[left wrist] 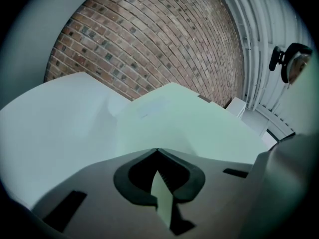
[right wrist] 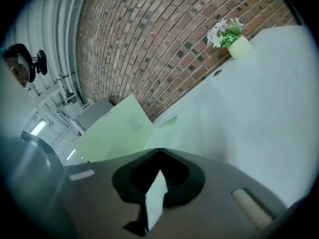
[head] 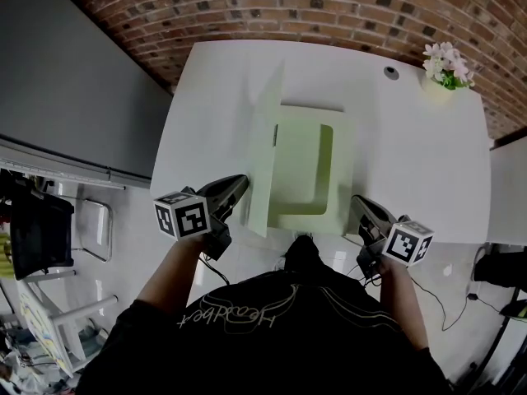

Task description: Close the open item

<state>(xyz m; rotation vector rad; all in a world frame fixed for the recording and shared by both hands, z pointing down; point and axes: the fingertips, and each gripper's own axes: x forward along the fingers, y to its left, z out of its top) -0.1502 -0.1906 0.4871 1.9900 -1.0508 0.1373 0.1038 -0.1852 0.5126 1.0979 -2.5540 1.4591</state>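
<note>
A pale green box (head: 342, 171) lies open on the white table (head: 412, 155). Its lid (head: 265, 155) stands nearly upright along the box's left side. My left gripper (head: 241, 181) is shut and empty, its tips just left of the lid's near corner, on the outer face. From the left gripper view, the lid (left wrist: 189, 128) fills the space just beyond the left gripper (left wrist: 157, 151). My right gripper (head: 357, 201) is shut and empty too, by the box's near right corner. The right gripper view shows the lid (right wrist: 117, 128) and the box (right wrist: 174, 131) ahead of the right gripper (right wrist: 159, 150).
A small pot of flowers (head: 445, 68) stands at the table's far right corner, with a round cable hole (head: 390, 72) beside it. A brick wall (head: 329, 6) runs behind. A dark panel (head: 66, 89) and a chair (head: 49, 237) are to the left.
</note>
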